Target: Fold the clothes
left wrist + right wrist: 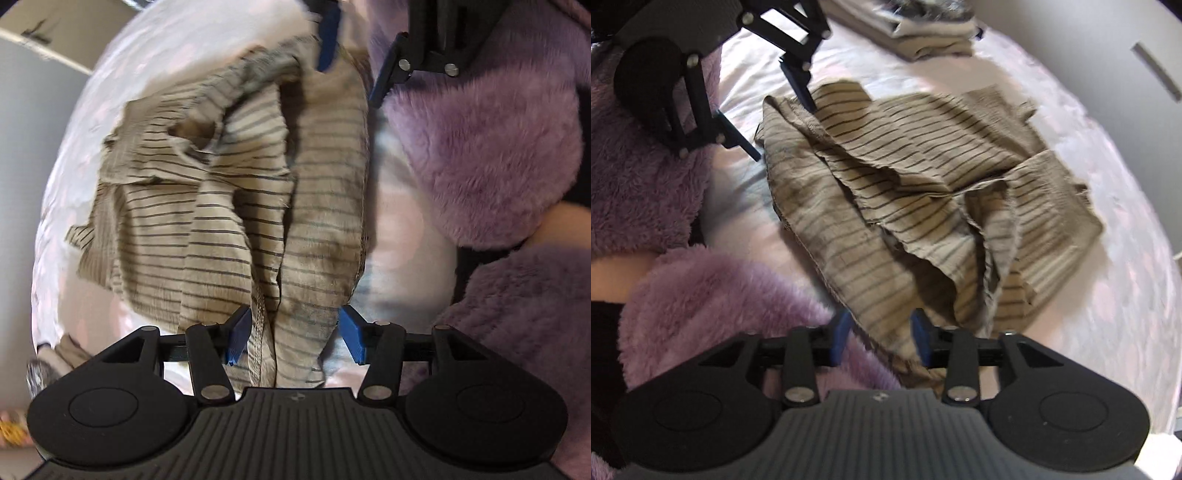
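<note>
A beige garment with thin dark stripes (229,206) lies crumpled on a pale bedsheet (74,155). My left gripper (295,336) stands open over its near edge, with a fold of the cloth hanging loosely between the blue pads (238,334). In the right wrist view the same garment (923,177) spreads across the sheet. My right gripper (881,339) is open too, its pads on either side of the cloth's near corner. Each gripper shows in the other's view: the right gripper (354,62) at the garment's far end, the left gripper (772,114) at the top left.
Fluffy purple sleeves (498,147) (713,295) of the person fill the side nearest the body. A pile of folded clothes (923,33) sits at the far end of the bed. A grey wall (1126,44) runs along the bed's far side.
</note>
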### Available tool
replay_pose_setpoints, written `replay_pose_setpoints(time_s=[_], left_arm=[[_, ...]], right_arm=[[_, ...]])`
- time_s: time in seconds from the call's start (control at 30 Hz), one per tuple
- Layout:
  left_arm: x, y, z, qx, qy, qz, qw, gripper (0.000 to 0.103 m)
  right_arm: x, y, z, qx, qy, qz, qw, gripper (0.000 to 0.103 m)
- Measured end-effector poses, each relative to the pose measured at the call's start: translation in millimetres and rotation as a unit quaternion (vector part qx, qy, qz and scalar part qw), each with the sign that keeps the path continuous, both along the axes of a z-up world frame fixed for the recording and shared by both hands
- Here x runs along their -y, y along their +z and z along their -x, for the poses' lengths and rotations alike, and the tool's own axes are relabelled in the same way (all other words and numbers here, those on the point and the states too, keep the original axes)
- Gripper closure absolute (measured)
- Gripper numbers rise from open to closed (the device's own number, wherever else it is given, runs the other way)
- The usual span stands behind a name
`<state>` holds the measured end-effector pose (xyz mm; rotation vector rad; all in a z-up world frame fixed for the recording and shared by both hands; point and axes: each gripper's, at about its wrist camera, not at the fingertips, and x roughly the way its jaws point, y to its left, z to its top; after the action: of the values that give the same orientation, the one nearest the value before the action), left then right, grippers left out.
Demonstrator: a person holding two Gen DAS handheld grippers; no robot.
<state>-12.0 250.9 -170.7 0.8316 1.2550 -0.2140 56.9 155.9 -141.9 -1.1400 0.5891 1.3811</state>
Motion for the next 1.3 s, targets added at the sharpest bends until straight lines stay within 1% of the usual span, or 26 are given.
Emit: replay_pose_setpoints(time_s=[0.03,0.1,0.17,0.23,0.33,0.37,0.5,0.57,0.63,0.67,0.73,0.83,0.93,1.0,1.07,1.17,1.23,1.3], left_arm=[[-2.3,-4.7,-4.6,-0.01,0.004,0.004,0.9999,0.053],[-8.7,-14.0,-12.3,-0.021,0.017,0.015,0.9995,0.053],[-16.5,-22.9,-17.1,-0.026,0.038,0.028,0.9985,0.053],[-21.0,-28.7,-19.8,-0.029,0.049,0.034,0.9978,0.054],[-22.6,-27.0,-20.5,-0.02,0.048,0.042,0.9978,0.054],[-23.4,-25.9,-20.5,-0.017,0.048,0.047,0.9976,0.054],[-29.2,-23.0,-22.1,0.0,0.066,0.058,0.9962,0.055],[-30.9,-19.8,-20.9,0.009,0.077,0.064,0.9949,0.072],[-32.7,-16.3,-20.0,0.017,0.086,0.073,0.9936,0.078],[-32.8,-14.5,-18.6,0.021,0.088,0.076,0.993,0.084],[-34.1,-10.7,-16.3,0.03,0.096,0.085,0.9913,0.089],[-36.3,-4.9,-14.5,0.045,0.104,0.103,0.9883,0.093],[-37.7,2.9,-11.4,0.064,0.11,0.121,0.9845,0.093],[-40.5,7.0,-10.3,0.076,0.12,0.13,0.9813,0.096],[-43.3,9.1,-11.1,0.082,0.133,0.133,0.9788,0.097],[-45.8,11.6,-12.0,0.088,0.146,0.136,0.976,0.098],[-44.2,11.8,-10.9,0.094,0.144,0.129,0.9766,0.099],[-41.6,11.8,-9.6,0.102,0.138,0.118,0.978,0.098]], right_arm=[[-6.7,-4.0,-2.4,-0.006,0.0,0.014,1.0,0.045],[-15.1,-12.6,-7.4,-0.02,-0.007,0.031,0.999,0.046],[-16.5,-18.1,-12.7,-0.037,-0.018,0.034,0.999,0.052],[-14.3,-20.2,-16.9,-0.043,-0.029,0.028,0.998,0.077],[-11.7,-22.0,-18.4,-0.04,-0.039,0.019,0.998,0.09],[-11.0,-22.3,-18.6,-0.04,-0.04,0.016,0.998,0.092],[-6.1,-17.9,-21.4,-0.051,-0.046,-0.003,0.998,0.093],[-2.1,-13.2,-27.1,-0.069,-0.056,-0.017,0.996,0.093],[1.3,-9.3,-32.4,-0.087,-0.07,-0.031,0.993,0.093],[2.7,-7.6,-34.8,-0.095,-0.077,-0.038,0.992,0.093],[5.4,-4.8,-37.4,-0.107,-0.084,-0.048,0.99,0.093],[8.3,-2.0,-36.8,-0.115,-0.085,-0.056,0.988,0.093],[10.1,-0.2,-36.9,-0.124,-0.085,-0.06,0.987,0.093],[11.7,1.7,-38.5,-0.133,-0.087,-0.07,0.985,0.096],[13.3,3.0,-41.2,-0.139,-0.096,-0.081,0.982,0.098],[12.4,2.6,-41.0,-0.133,-0.104,-0.082,0.982,0.098],[10.4,1.8,-39.4,-0.124,-0.107,-0.083,0.983,0.099],[11.4,3.1,-40.3,-0.118,-0.121,-0.097,0.981,0.1]])
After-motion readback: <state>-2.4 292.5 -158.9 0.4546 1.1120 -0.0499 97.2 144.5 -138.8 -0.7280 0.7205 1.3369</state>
